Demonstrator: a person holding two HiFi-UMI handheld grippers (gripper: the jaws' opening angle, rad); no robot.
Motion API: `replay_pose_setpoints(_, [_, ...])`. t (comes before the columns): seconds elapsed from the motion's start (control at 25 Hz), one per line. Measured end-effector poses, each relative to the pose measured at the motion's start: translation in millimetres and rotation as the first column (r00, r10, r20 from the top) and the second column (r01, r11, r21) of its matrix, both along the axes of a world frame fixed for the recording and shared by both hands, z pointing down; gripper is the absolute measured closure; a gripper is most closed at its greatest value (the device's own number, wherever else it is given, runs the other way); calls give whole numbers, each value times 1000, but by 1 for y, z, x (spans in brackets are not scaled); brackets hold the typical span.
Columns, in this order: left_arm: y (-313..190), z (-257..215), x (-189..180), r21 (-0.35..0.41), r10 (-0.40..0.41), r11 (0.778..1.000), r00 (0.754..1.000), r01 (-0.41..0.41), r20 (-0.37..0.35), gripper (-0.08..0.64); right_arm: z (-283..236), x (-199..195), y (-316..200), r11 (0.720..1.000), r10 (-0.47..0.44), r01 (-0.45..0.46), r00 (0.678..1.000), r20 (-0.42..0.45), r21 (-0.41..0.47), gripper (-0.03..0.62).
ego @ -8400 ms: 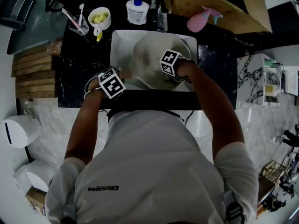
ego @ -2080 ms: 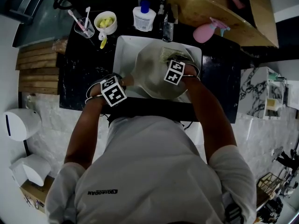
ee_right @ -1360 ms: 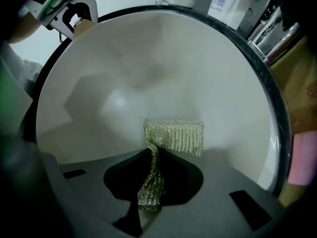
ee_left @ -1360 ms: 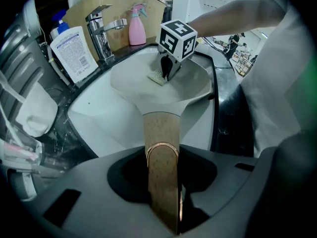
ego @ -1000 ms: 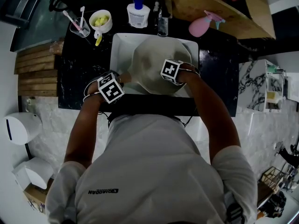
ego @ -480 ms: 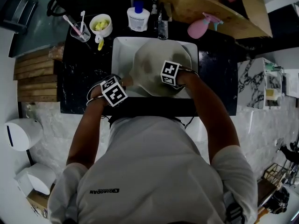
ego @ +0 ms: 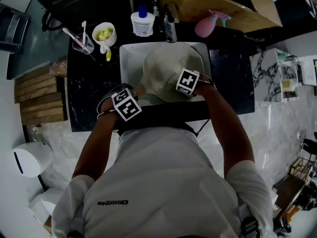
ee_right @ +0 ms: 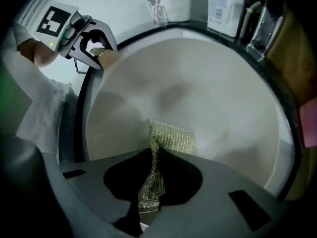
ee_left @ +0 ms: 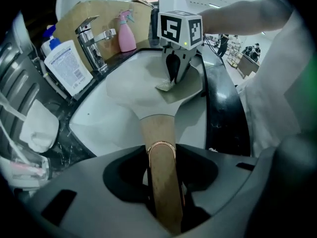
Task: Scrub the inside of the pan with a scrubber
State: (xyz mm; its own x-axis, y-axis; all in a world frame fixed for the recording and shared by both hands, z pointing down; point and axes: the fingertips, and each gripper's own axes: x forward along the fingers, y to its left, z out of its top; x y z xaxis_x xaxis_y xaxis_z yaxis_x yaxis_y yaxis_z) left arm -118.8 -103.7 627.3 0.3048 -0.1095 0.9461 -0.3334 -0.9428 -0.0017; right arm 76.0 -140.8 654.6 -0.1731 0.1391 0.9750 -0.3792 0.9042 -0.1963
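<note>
A pale round pan (ego: pixel 166 66) lies in the white sink (ego: pixel 128 58), its tan handle (ee_left: pixel 158 133) pointing toward me. My left gripper (ego: pixel 132 97) is at the sink's front left, and the handle runs between its jaws (ee_left: pixel 163 197). Those jaws have just been opening a little, but the handle still sits gripped between them. My right gripper (ego: pixel 187 82) hangs over the pan's right half, shut on a greenish mesh scrubber (ee_right: pixel 171 135). The scrubber's free end hangs down to the pan's inner floor (ee_right: pixel 198 93). The left gripper view shows the right gripper (ee_left: pixel 174 71) with the scrubber (ee_left: pixel 165 86) under it.
A chrome tap (ee_left: pixel 91 33) stands behind the sink. A white soap bottle (ego: pixel 142 21), a pink spray bottle (ego: pixel 205 25) and a cardboard box (ego: pixel 213 4) stand near it. A cup with toothbrushes (ego: pixel 81 41) and a small bowl (ego: pixel 104 32) sit on the dark counter's back left.
My right gripper has shifted a little across the pan, carrying the scrubber and lifting slightly. The left gripper stays at the handle.
</note>
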Motion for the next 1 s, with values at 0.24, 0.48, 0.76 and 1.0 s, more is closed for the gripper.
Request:
replay_pose_setpoints(0.24, [6, -16, -4, 2, 83, 997, 995, -83, -51, 387, -29, -20, -3, 957, 212, -240, 963, 168, 164, 522])
replay_pose_setpoints(0.48, [8, -44, -3, 53, 156, 987, 984, -152, -89, 385, -64, -40, -6, 866, 306, -408, 890, 338, 289, 522])
replay_pose_setpoints(0.76, [3, -89, -4, 165, 32, 986, 984, -2, -177, 387, -115, -33, -2, 755, 338, -531, 818, 466, 385, 522])
replay_pose_setpoints(1.0, [37, -120, 36, 142, -128, 971, 923, 191, -363, 457, -163, -10, 30, 678, 347, -675, 644, 681, 292, 522])
